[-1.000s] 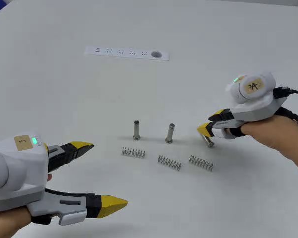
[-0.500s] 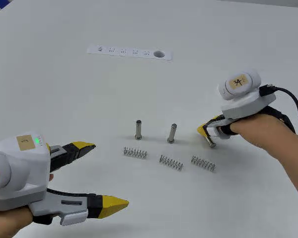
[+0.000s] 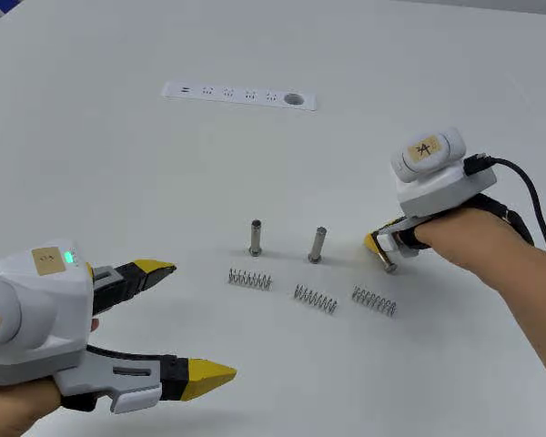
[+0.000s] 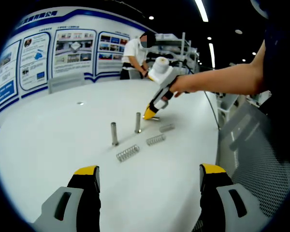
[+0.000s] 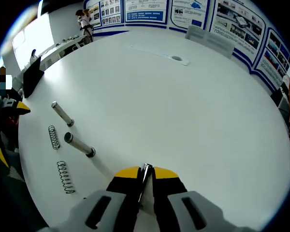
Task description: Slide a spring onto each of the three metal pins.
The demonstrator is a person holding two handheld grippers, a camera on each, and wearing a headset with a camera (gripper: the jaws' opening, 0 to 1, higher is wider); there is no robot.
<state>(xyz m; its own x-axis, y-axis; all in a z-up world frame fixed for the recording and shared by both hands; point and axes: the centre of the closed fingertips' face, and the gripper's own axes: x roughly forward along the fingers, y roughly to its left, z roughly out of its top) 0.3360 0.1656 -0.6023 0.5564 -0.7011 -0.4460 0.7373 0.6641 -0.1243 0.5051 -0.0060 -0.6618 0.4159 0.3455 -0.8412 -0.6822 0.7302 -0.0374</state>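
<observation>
On the right side of the white desk (image 3: 118,164), the right pin (image 3: 383,261) is leaning at a tilt, its flanged end down at the surface. Whether it is touching the desk I cannot tell. The right tool (image 3: 375,244) is gripping this pin, with its yellow-tipped jaws closed on the shaft. In the right gripper view the metal is showing as a thin bright line between the two tips.

Left of it, the middle pin (image 3: 318,245) and the left pin (image 3: 255,238) are standing upright on their flanges, apart from each other and bare of any spring.

Just nearer than the pins, three springs are lying on their sides in a loose row: the left spring (image 3: 249,279) near the left pin, the middle spring (image 3: 314,298) near the middle pin, and the right spring (image 3: 374,301) just near of the tilted pin. None is touching a pin.

At the near left, the left tool (image 3: 196,319) is hanging above the desk, well apart from the parts, with its jaws spread wide and holding nothing.

A black cable (image 3: 519,182) is trailing from the right tool. Far across the desk, a white power strip (image 3: 239,95) is lying flat.
</observation>
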